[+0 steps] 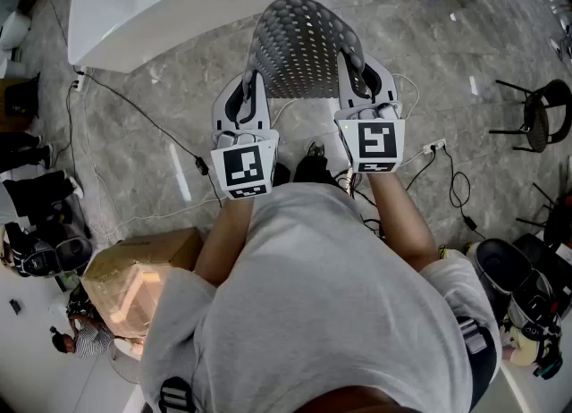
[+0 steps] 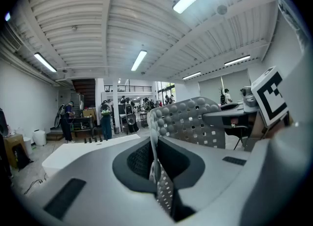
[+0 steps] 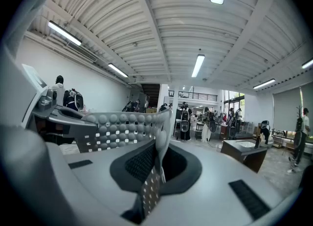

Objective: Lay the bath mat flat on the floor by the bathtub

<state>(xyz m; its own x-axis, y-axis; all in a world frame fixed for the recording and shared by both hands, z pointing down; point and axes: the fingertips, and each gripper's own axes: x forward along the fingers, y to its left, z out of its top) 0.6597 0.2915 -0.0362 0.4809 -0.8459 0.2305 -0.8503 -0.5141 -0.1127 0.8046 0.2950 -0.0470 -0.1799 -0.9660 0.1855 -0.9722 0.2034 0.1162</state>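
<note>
A grey perforated bath mat (image 1: 302, 45) hangs in the air in front of the person, held up by its two near corners, just short of the white bathtub (image 1: 143, 4). My left gripper (image 1: 253, 80) is shut on the mat's left corner; in the left gripper view the mat (image 2: 188, 120) runs edge-on between the jaws. My right gripper (image 1: 350, 70) is shut on the right corner, and the right gripper view shows the mat (image 3: 122, 129) pinched the same way. The mat bows upward between the grippers.
Grey marble floor (image 1: 420, 71) lies below the mat. Black cables (image 1: 134, 107) run across it, with a power strip (image 1: 435, 146) at the right. A black chair (image 1: 536, 116) stands far right, a cardboard box (image 1: 134, 273) at lower left. People stand in the background of both gripper views.
</note>
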